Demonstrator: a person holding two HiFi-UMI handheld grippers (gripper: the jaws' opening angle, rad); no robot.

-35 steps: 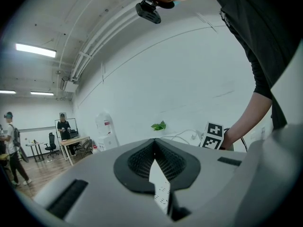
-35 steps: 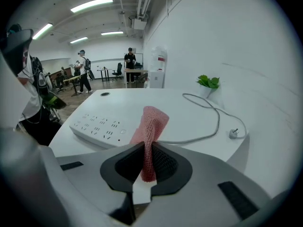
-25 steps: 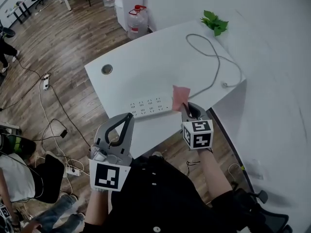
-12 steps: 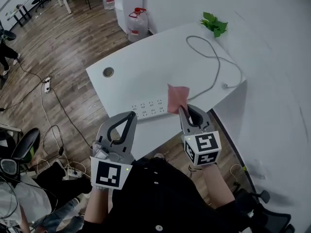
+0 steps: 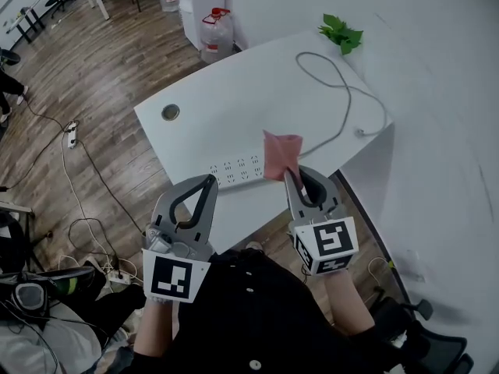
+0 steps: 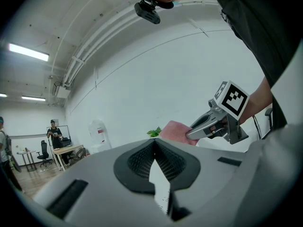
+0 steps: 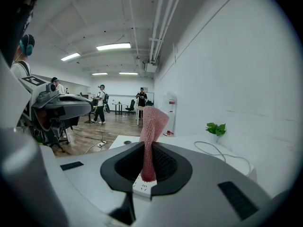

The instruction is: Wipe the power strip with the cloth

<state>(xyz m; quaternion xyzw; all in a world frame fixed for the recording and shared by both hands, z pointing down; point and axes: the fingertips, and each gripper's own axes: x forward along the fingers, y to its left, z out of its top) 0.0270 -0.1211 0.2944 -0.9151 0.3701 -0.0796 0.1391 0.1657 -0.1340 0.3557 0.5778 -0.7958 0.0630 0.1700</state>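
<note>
Closest to the person's body, the left tongs (image 5: 208, 179) were held low at the near edge of the desk (image 5: 234, 104). Their two jaws met at the tips, with nothing caught between them. Just to their right, at about the same reach, the right tongs (image 5: 289, 174) were clamped on a pink cloth (image 5: 281, 153). The jaws pinched its lower end, so that the rest stood up and forward past the tips in a loose, folded peak. In the right gripper view the cloth rose straight out of the jaw throat, and a strip of it hung down inside the opening.

Just ahead of both tongs, the white power strip (image 5: 234, 170) lay flat along the desk's near edge. Its length ran from in front of the left tongs across to the right tongs. Its right end sat under the raised cloth, and no view showed whether the two were touching. Through the gap below the right jaws, one end of the strip showed on the desk top.

Farther out, ahead of the right tongs, a grey cable (image 5: 344, 92) looped over the desk to its right edge. Ahead of the left tongs was a round hole (image 5: 170, 112) in the desk surface. At the far corner, beyond the cable, lay a green plant (image 5: 340, 33). Past the desk stood water bottles (image 5: 216, 33) on the wooden floor (image 5: 86, 68).
</note>
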